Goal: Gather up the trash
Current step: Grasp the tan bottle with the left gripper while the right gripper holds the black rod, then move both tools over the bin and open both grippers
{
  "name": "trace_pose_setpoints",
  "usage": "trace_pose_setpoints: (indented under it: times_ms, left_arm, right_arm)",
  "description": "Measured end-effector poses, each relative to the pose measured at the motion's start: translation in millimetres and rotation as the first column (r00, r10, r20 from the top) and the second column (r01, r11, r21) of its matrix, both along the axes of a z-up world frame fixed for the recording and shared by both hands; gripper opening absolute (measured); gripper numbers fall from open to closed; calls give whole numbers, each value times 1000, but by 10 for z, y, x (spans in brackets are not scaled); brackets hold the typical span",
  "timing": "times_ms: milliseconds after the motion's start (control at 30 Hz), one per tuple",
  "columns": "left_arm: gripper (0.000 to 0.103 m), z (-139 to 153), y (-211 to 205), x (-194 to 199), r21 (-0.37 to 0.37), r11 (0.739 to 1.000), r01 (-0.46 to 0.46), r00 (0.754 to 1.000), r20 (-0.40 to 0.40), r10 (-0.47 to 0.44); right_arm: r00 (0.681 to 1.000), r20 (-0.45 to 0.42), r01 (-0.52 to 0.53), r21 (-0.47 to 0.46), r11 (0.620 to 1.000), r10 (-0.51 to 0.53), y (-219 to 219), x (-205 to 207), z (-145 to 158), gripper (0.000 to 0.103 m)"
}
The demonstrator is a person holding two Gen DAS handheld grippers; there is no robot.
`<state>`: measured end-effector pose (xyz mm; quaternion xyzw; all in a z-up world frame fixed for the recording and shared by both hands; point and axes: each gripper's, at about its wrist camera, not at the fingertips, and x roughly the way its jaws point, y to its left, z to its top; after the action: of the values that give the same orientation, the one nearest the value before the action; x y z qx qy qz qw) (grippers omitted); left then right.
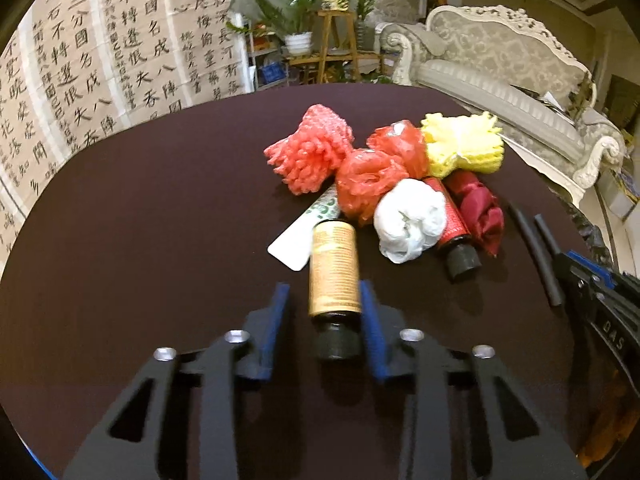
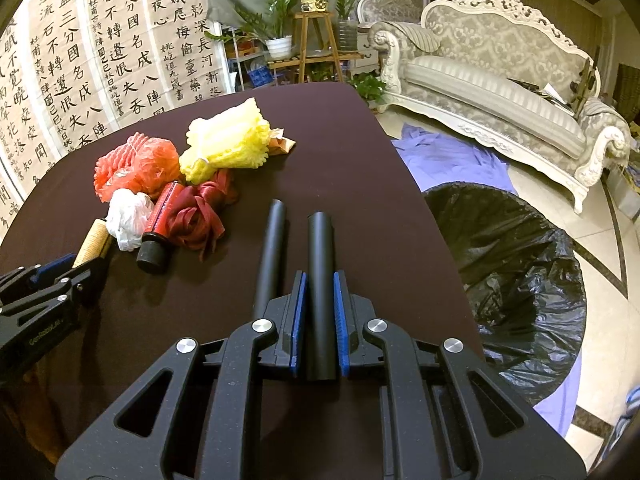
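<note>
Both grippers at trash on table (image 2: pixel 360 168).
L gripper (image 1: pixel 325 300) fingers apart, straddling tan bottle (image 1: pixel 334 270): rigid, prob. light, take mid-body. R gripper (image 2: pixel 320 286) clamped on black tube (image 2: pixel 320 264), stiff, smooth; bin (image 2: pixel 512 248) just beside table.

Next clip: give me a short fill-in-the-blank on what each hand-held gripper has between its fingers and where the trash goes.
1. The left hand-held gripper has its fingers on either side of a tan-labelled bottle with a ____ cap.
2. The right hand-held gripper is closed on a black ____.
3. A second black tube lies to the ____ of the gripped one.
4. The bin beside the table is lined with a ____ bag.

Missing words: black; tube; left; black
</note>
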<state>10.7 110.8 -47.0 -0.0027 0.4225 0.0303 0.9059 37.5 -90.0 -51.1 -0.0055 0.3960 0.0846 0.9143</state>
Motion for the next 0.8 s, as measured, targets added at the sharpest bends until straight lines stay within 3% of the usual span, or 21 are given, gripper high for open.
trace_pose_setpoints:
  times_ms: [500, 800]
  left_arm:
    - [25, 194, -97, -227, -25, 998, 59, 992, 110, -56]
    - [25, 380, -507, -115, -49, 986, 161, 974, 171, -151]
  right_arm:
    - [998, 46, 47, 14, 999, -47, -93, -97, 79, 13]
    - [981, 102, 167, 5, 986, -167, -509, -162, 230, 13]
